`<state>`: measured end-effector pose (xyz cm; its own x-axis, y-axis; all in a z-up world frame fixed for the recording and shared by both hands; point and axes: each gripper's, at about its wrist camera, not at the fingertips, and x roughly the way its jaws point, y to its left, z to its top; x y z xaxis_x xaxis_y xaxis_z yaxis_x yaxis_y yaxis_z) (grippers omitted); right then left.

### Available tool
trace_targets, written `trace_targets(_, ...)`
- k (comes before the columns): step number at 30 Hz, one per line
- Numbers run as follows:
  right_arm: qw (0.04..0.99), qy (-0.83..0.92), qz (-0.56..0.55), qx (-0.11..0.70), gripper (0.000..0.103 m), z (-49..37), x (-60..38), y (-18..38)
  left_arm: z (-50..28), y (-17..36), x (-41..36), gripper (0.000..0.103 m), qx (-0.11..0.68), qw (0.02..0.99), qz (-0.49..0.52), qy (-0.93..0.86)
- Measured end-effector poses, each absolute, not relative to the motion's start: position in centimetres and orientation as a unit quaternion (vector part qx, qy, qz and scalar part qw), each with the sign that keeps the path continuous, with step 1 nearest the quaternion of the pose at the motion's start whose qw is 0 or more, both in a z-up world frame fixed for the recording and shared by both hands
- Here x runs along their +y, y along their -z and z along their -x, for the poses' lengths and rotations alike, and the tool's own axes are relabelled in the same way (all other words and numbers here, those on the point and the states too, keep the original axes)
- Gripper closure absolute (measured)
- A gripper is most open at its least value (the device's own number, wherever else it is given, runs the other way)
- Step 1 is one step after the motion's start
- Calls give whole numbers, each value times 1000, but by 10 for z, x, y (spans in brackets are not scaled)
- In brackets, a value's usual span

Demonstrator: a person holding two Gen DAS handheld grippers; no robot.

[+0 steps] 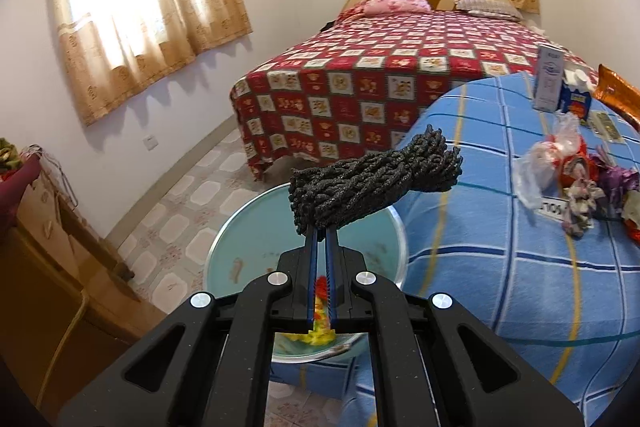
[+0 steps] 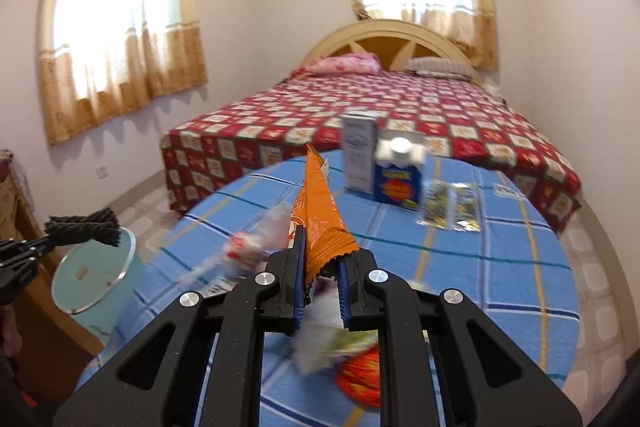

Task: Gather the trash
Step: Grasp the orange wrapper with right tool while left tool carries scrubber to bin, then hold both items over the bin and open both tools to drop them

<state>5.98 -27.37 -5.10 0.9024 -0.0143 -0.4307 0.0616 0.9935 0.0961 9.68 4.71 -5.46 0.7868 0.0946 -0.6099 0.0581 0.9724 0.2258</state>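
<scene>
Two pieces of trash are in hand at once, and the step under way is the carry to the bin. The left gripper point(image 1: 322, 231) has its fingers pressed together on a dark knotted bundle of cord point(image 1: 372, 179), which hangs in the air above the open mouth of the pale blue bin point(image 1: 394, 227) — the bin stands on the floor just beside the desk point(image 1: 520, 267) with its blue checked cloth. Something yellow and red already lies in the bottom of the bin (seen between the fingers).

The right gripper point(image 2: 320, 267) is pinching an orange snack wrapper point(image 2: 320, 211) by its crimped lower end; the wrapper stands up and away from the fingers, lifted clear of the desk. From this view the left gripper shows at the far left with the bundle over the bin.

By my judgement, the next move for the left hand is simply to spread its fingers so the bundle drops inside; it looks well enough centred over the opening. The right hand then has to travel leftward across the desk to the bin before letting go — the wrapper is long and light, so releasing low over the rim seems wise.

More remains on the desk: crumpled plastic and scraps point(image 1: 560, 171), two cartons point(image 2: 380, 163), and flat sachets point(image 2: 448, 207).
</scene>
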Motion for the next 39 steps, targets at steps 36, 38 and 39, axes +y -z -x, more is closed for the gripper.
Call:
trace_targets(36, 949, -194, 72, 239, 89, -167, -54, 78, -108, 78, 152, 99, 366, 914, -99, -142)
trace_targets(38, 947, -197, 76, 241, 89, -171, -48, 80, -109, 79, 154, 99, 368, 914, -97, -144)
trace_targets(39, 946, -199, 78, 242, 89, -173, -45, 81, -109, 79, 156, 99, 368, 913, -96, -146)
